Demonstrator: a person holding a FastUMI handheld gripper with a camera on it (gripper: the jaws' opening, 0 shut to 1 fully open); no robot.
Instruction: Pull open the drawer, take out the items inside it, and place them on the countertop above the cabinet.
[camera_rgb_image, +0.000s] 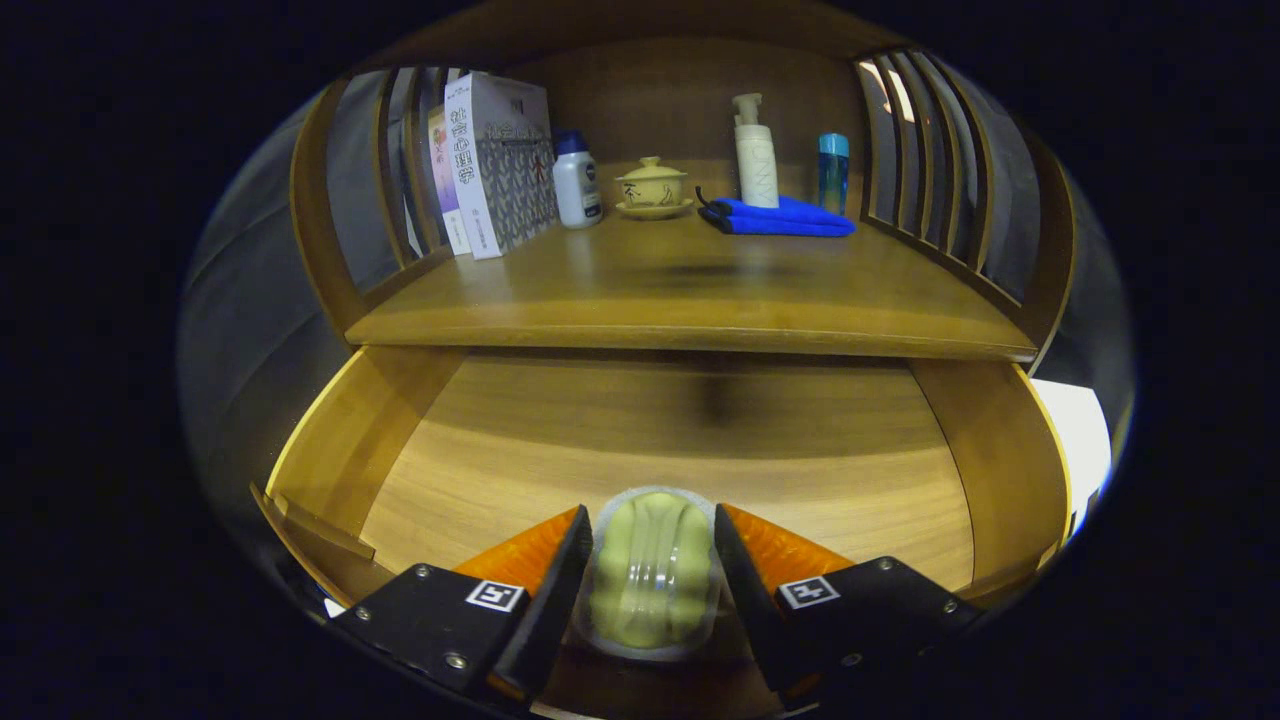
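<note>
I have the gripper (652, 560) closed on the pastry (651, 570), a pale green ridged piece in a clear wrapper, both fingers pressing its sides. It sits between the fingers, over the front of the open drawer (660, 450), whose floor looks bare beyond it. Its long axis runs straight ahead along the fingers, toward the countertop (690, 290). To do this well I'd squeeze lightly so the wrapper doesn't crush, lift clear of the countertop's front edge, then set it down short of the cloth (780, 218) and cup (652, 187).
</note>
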